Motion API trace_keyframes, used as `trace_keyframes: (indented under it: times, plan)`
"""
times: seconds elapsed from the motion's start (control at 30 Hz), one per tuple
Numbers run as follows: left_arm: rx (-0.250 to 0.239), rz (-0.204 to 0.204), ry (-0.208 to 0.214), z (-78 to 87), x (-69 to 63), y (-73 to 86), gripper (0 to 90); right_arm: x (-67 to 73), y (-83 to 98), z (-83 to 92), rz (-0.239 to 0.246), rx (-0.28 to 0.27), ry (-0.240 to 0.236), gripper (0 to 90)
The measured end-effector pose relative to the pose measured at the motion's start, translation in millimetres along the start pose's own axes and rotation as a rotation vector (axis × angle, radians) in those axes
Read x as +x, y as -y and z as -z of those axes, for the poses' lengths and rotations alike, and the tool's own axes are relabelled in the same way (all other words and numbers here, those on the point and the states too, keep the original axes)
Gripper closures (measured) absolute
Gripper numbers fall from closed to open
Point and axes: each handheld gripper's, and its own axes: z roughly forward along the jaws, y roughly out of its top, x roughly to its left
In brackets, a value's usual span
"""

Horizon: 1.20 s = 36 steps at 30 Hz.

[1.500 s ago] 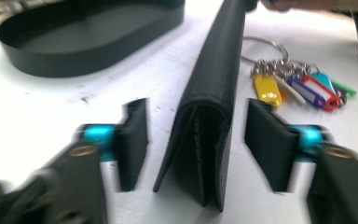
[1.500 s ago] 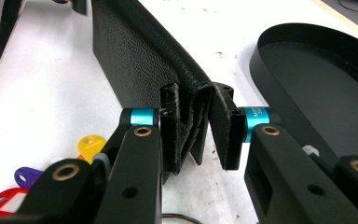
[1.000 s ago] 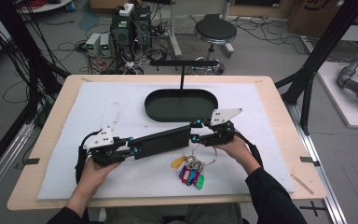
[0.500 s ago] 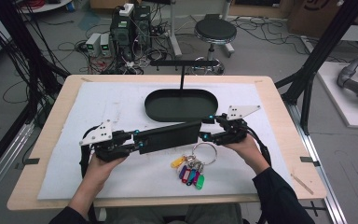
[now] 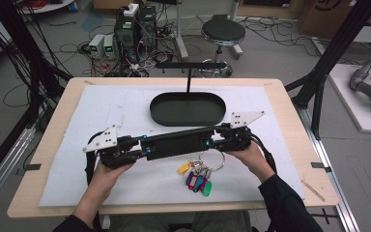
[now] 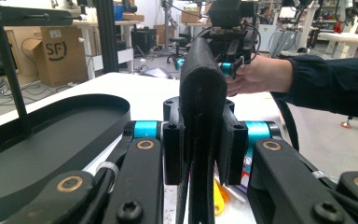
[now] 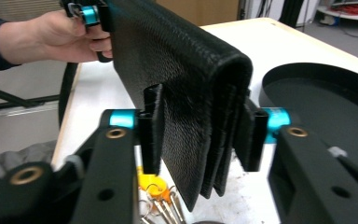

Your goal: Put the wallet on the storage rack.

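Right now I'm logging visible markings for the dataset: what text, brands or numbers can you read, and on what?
"SF": on the cardboard box behind the table, in the left gripper view.
Small label above it on that box: too blurred to read.
Key tags under the wallet: colours only, no legible writing.
Box at the top right of the high view: print cut off, unreadable.

Black tray (image 5: 187, 109) close behind pouch (image 5: 176, 143)

This is a robotics lab or workshop. Beyond the desk's (image 5: 290, 96) far edge, power supplies (image 5: 102, 46) and computer towers (image 5: 136, 24) stand among tangled cables (image 5: 67, 53) on the grey floor, with a round stool (image 5: 223, 33), cardboard boxes (image 6: 58, 56) and black rig frames (image 5: 331, 53).
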Motion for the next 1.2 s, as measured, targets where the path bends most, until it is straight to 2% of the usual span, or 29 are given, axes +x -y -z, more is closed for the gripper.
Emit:
trace_keyframes:
  times: [0.03,0.1,0.2,0.27,0.43,0.5,0.63,0.8,0.97,1.2]
  plan:
    - [0.000,0.000,0.000,0.0,0.0,0.0,74.7,0.0,0.0,0.0,0.000,0.000,0.000,64.6]
    - [-0.001,0.011,-0.009,1.5,1.4,0.9,74.0,1.2,-0.4,1.6,0.019,-0.002,-0.022,71.6]
    - [0.000,0.016,-0.024,2.0,2.1,1.5,71.7,3.1,-1.4,2.5,0.029,-0.003,-0.035,74.8]
    - [0.010,0.032,-0.060,2.2,3.5,2.0,68.9,5.2,-2.3,2.9,0.037,-0.010,-0.035,75.6]
    - [0.038,0.060,-0.130,4.3,7.2,3.8,55.1,8.4,-3.8,4.7,0.052,-0.011,-0.005,76.5]
    - [0.046,0.060,-0.144,4.8,7.9,4.0,49.7,8.4,-3.7,6.6,0.048,-0.017,0.017,76.7]
    - [0.054,0.078,-0.194,11.9,11.1,6.5,46.7,4.8,-2.7,14.1,0.035,-0.048,0.076,76.9]
    - [0.053,0.092,-0.226,20.6,12.5,9.0,44.7,-2.2,-1.6,24.6,0.006,-0.088,0.157,77.0]
    - [0.065,0.094,-0.245,28.3,11.7,11.4,43.7,-10.2,-0.2,30.6,-0.023,-0.118,0.253,76.9]
    - [0.070,0.096,-0.264,36.1,12.0,13.3,42.2,-24.7,3.0,32.0,-0.039,-0.129,0.337,76.9]
